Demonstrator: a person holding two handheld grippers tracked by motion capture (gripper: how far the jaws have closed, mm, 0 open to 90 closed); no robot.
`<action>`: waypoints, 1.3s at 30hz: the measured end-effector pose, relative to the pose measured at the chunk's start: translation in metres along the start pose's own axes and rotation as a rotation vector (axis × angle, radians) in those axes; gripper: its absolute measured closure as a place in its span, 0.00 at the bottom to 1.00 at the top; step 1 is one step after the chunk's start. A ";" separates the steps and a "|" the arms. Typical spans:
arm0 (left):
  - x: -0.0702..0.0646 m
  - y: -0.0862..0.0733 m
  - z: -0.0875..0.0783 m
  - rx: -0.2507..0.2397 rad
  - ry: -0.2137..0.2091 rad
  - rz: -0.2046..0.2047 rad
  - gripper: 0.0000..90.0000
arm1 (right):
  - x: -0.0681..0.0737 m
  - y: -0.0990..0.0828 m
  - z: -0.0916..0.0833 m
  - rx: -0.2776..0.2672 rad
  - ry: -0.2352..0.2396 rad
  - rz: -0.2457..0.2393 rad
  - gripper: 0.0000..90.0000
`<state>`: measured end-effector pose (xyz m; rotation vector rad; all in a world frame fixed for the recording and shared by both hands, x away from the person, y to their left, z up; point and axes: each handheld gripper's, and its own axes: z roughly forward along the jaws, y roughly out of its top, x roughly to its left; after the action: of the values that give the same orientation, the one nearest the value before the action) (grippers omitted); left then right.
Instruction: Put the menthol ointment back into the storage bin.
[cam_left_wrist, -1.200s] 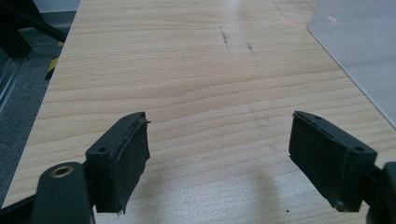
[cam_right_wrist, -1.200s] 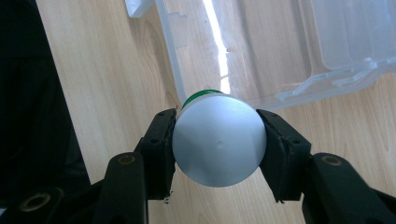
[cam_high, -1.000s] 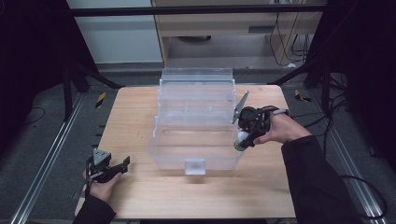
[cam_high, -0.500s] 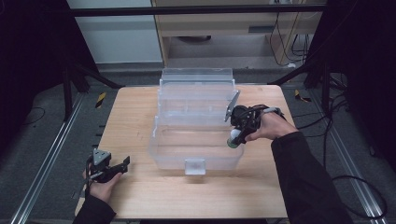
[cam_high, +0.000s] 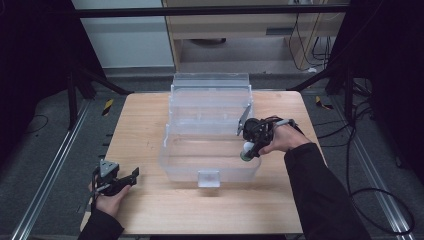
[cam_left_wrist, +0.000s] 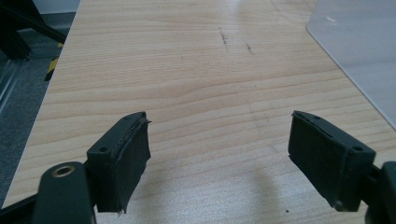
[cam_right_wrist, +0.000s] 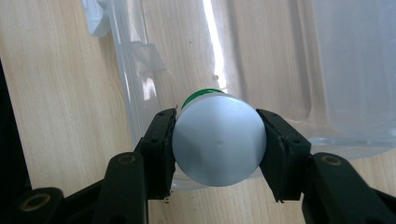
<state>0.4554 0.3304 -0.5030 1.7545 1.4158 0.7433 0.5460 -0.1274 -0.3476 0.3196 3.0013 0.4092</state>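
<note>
Dark framing and grey floor surround a pale wooden table (cam_high: 150, 125), on which a clear plastic organiser box (cam_high: 210, 130) is stood open, its tiers stepped back towards the far edge; at its right side the right gripper (cam_high: 248, 150) is held over the front tray's right rim, pointed downward; a small bottle (cam_right_wrist: 218, 138) is clamped between its jaws, so the gripper is closed on that bottle. The step in hand is judged to be the carrying of the bottle to the box, with placement in the front tray not yet made; the next move is judged to call for the bottle to be brought clear of the tray wall, lowered until it is borne by the tray floor, and only then released by a widening of the jaws; a release over the rim would probably let it tip or roll.

The bottle is seen end-on in the right gripper view as a smooth pale grey disc with a small central dimple; a green band shows just beyond it; the pads (cam_right_wrist: 161, 149) are pressed against its two sides; its full length cannot be told.

The left gripper (cam_high: 117, 181) is rested near the table's front left corner, well apart from the box; its jaws stand wide apart with nothing between them.
</note>
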 end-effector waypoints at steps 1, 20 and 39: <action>0.000 0.000 0.000 0.000 0.000 0.000 0.22 | 0.000 -0.001 0.002 0.006 0.001 -0.002 0.56; 0.000 0.000 0.000 0.000 0.002 -0.001 0.22 | -0.002 -0.015 0.029 0.037 0.034 0.011 0.56; 0.000 0.000 0.000 0.000 0.003 -0.001 0.22 | -0.001 -0.016 0.040 0.073 0.055 0.005 0.56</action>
<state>0.4555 0.3308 -0.5030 1.7532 1.4182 0.7455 0.5484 -0.1326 -0.3907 0.3275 3.0755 0.3150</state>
